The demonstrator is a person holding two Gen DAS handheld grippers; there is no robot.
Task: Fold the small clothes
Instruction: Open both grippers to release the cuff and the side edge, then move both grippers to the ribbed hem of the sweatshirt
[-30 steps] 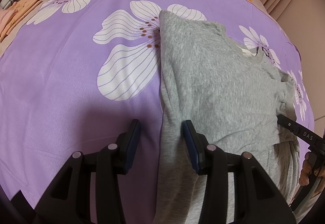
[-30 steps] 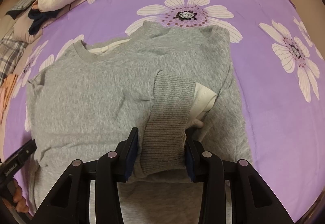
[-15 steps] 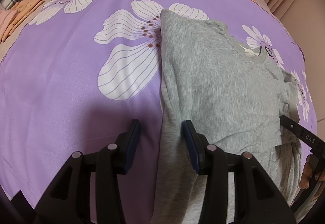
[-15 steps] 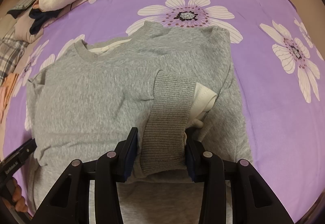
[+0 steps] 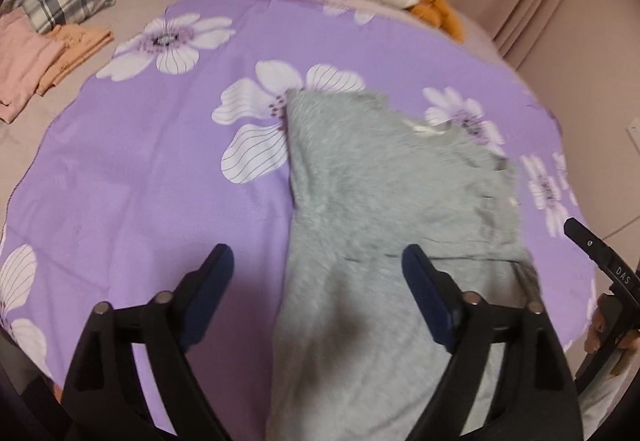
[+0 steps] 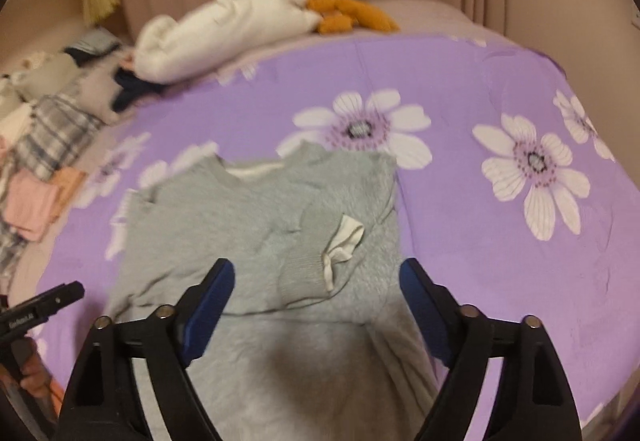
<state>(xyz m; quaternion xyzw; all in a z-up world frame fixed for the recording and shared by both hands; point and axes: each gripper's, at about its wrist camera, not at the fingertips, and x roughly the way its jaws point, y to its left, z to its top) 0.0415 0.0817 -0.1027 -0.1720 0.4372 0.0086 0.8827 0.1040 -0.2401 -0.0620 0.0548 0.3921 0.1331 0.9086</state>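
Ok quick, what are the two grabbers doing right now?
Left gripper: open, holding nothing, above the grey sweater.
Right gripper: open, holding nothing; the sleeve cuff lies free.

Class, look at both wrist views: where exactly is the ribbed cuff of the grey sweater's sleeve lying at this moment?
In the right wrist view the ribbed cuff lies on the grey sweater, just ahead of the open right gripper, beside a white lining.

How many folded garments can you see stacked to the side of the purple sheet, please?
2: a pink folded garment at the far left edge, and an orange folded garment right beside it, nearer the purple sheet. More may be hidden beyond the frame.
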